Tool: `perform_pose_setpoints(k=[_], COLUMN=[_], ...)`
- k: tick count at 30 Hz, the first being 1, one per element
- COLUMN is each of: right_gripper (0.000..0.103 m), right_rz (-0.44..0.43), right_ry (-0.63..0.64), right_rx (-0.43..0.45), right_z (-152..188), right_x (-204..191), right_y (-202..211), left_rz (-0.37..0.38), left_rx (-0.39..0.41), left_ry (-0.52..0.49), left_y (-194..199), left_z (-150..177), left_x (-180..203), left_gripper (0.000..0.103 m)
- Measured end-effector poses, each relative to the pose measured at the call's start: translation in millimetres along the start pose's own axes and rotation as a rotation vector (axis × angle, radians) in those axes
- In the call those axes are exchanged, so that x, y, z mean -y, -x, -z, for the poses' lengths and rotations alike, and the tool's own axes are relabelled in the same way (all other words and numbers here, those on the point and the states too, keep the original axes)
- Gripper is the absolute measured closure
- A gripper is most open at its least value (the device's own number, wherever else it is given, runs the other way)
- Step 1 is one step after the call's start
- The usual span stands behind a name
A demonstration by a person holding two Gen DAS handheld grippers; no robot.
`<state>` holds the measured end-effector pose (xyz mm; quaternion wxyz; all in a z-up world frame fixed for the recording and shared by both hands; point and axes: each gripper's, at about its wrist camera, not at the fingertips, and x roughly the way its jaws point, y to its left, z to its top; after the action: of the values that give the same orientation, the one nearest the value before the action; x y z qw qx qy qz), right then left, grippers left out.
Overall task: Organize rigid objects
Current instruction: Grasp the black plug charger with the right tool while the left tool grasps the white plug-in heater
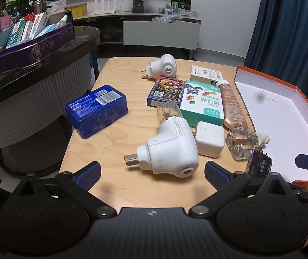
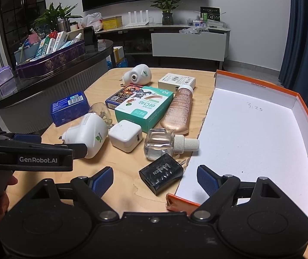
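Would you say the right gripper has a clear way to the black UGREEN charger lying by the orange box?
Probably yes. The right gripper is open, and the black UGREEN charger lies just ahead between its fingers with nothing over it; only the orange cardboard box edge sits close beside it.

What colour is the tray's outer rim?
Orange; the tray is white inside. Clearest in the right wrist view.

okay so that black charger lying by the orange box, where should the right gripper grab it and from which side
Grip the black charger across its two long flat sides, at mid-body, coming down from above. It lies flat on the table just ahead of the open right gripper, prongs pointing toward the orange box; the prong end offers no flat faces to pinch.
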<state>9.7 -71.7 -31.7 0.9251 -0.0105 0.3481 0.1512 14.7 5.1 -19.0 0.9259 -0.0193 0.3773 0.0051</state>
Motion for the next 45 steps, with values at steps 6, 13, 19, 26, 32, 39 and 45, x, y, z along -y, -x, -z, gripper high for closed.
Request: perform_pose_setpoints(k=[6, 13, 19, 26, 32, 39, 45], right_gripper=[0.004, 0.004, 0.004, 0.004, 0.016, 0.035, 0.035], right_rz=[-0.002, -0.01, -0.03, -0.012, -0.056, -0.079, -0.087], right_ry=[0.001, 0.025, 0.062, 0.088, 0.144, 0.152, 0.148], right_rx=[-0.001, -0.008, -0.032, -0.07, -0.131, -0.095, -0.02], right_z=[0, 3, 6, -2, -6, -9, -12], right_x=[0, 3, 3, 7, 9, 12, 12], right_y=[-1, -6, -14, -33, -54, -49, -19], left_rz=[0.04, 0.045, 0.104, 0.12, 0.139, 0.148, 0.155], left_rx=[0.042, 0.022, 0.02, 0.075, 0.099, 0.127, 0.163], left_ry=[-0.118, -0.246, -0.191, -0.115, -0.079, -0.067, -0.071], left_y=[-15, -43, -50, -31, -25, -15, 2], left_z=[-3, -8, -7, -7, -11, -11, -12], left_x=[8, 16, 8, -2, -5, -4, 0], left_gripper=[0.0, 0.0, 0.028, 0.028, 0.028, 0.028, 0.03])
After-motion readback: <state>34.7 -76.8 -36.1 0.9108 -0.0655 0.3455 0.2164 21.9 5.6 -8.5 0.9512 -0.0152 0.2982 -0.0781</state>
